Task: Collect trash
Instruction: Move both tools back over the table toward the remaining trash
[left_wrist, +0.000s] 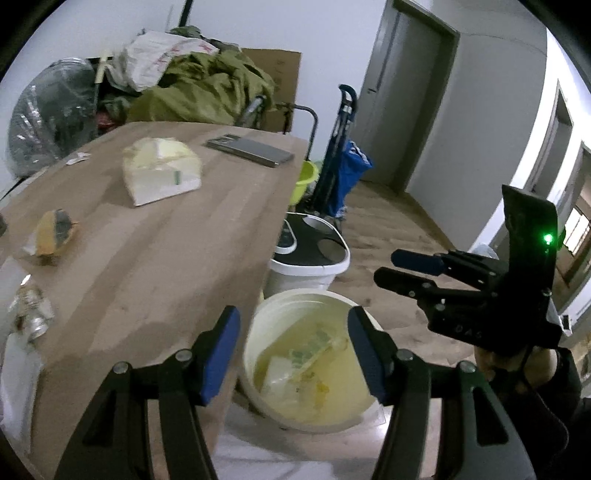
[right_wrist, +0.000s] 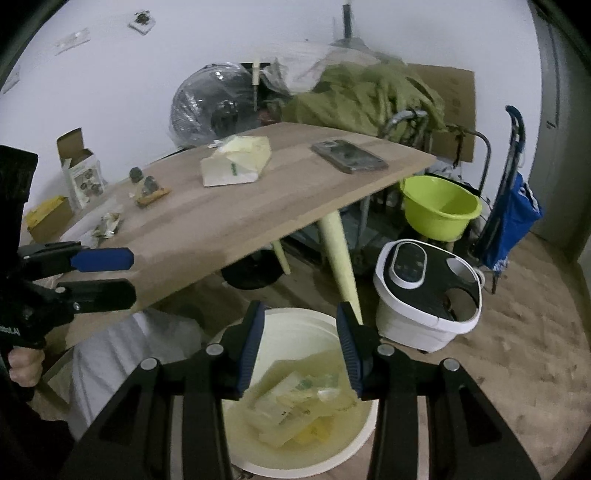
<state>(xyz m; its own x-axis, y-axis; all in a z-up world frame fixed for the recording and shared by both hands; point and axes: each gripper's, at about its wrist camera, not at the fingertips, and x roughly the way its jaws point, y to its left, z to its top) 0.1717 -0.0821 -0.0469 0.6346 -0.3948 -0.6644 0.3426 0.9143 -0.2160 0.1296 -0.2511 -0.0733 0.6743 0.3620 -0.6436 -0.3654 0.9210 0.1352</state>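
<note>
The white bucket on the floor beside the table already holds paper scraps. Both the left gripper and right gripper hang over it, jaws apart and empty (likely just after a drop). No writing is legible.

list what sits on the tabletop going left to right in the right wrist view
crumpled wrapper → small wooden piece with dark lumps → white paper bag → phone
</note>
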